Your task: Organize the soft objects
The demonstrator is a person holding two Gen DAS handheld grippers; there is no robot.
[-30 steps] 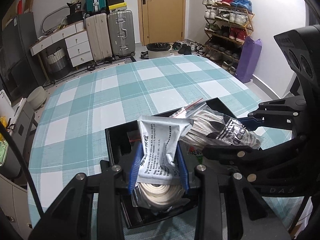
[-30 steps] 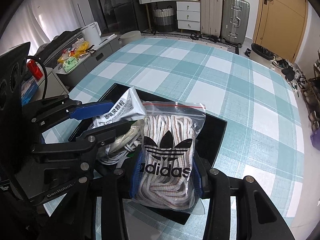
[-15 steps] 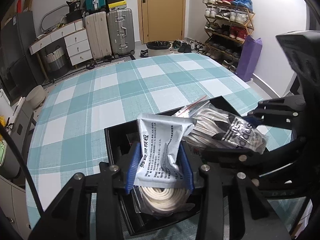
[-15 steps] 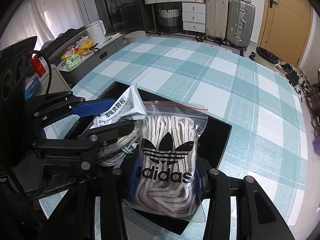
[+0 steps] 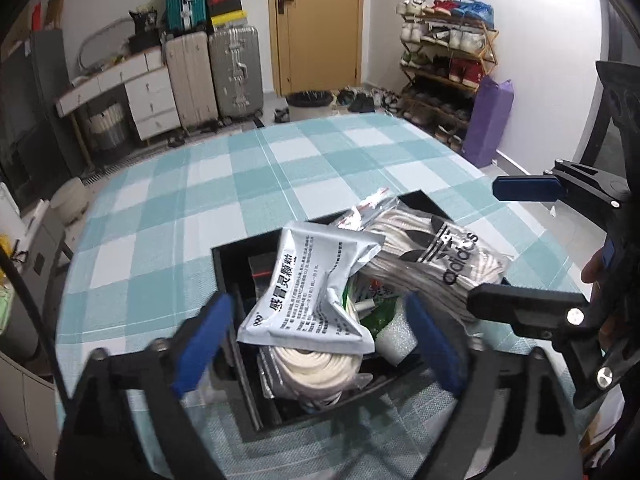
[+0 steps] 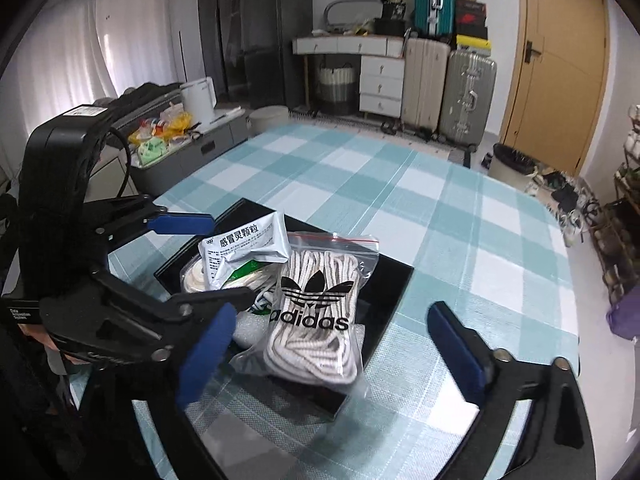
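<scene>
A black tray (image 5: 232,276) (image 6: 394,280) lies on the checked tablecloth. In it lie a silver foil packet (image 5: 312,288) (image 6: 244,248) over a coil of white rope (image 5: 312,368), and a clear zip bag of adidas laces (image 5: 436,256) (image 6: 316,316) leaning on the tray's near rim. My left gripper (image 5: 320,344) is open, its blue pads either side of the foil packet and apart from it. My right gripper (image 6: 332,344) is open wide around the lace bag without touching it. Each gripper also shows in the other's view.
The teal and white checked tablecloth (image 5: 280,168) covers the table beyond the tray. Suitcases (image 5: 236,76), a drawer unit, a door and a shoe rack (image 5: 444,72) stand at the far wall. A grey bench with a kettle (image 6: 198,98) is left of the table.
Both grippers have opened and let go: the foil packet and the lace bag now rest in the tray. Both grippers have drawn back and up a little.
</scene>
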